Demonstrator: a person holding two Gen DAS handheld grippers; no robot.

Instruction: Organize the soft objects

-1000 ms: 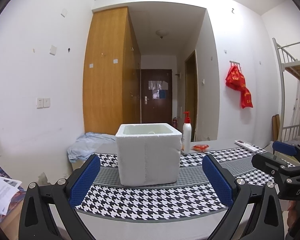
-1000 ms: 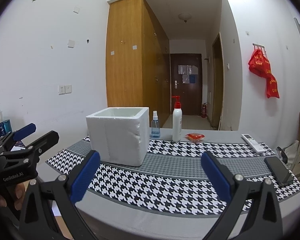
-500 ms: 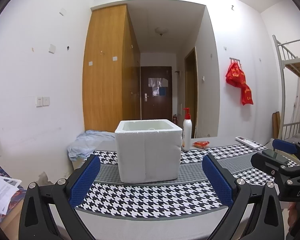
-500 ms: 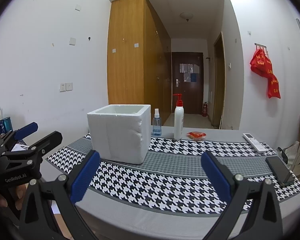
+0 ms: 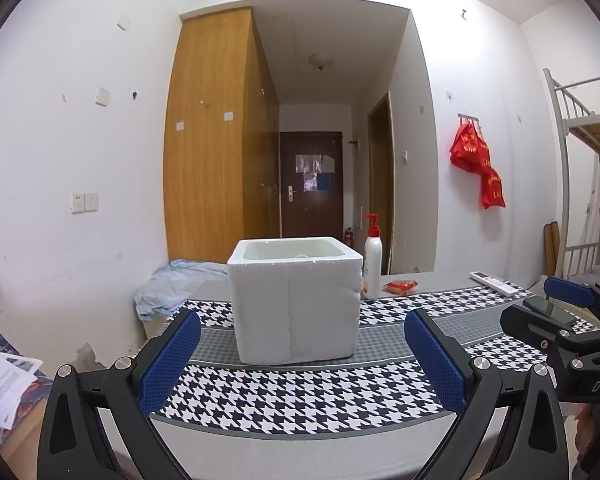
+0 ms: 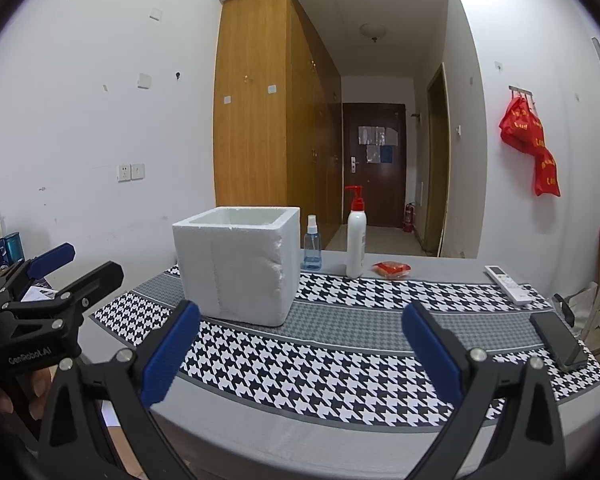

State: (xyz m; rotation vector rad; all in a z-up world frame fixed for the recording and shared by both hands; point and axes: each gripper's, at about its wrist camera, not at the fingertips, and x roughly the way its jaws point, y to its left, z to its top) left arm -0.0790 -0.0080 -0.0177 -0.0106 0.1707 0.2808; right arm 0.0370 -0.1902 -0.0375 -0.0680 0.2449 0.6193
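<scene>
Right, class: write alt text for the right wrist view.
An open white foam box stands on a houndstooth table runner, framed by the right gripper with jaws wide open. Behind stand a spray bottle and pump bottle.

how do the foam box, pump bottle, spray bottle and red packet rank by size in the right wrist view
1. foam box
2. pump bottle
3. spray bottle
4. red packet, though it lies flat, so that last order is unsure.

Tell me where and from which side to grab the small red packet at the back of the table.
Take the red packet from above, pinching across its short width. It lies flat and low on the bare grey table, so a side approach would likely slip over it. The right tool, open and empty, seems better placed; the pump bottle stands close on the packet's left, so come slightly from the right.
</scene>
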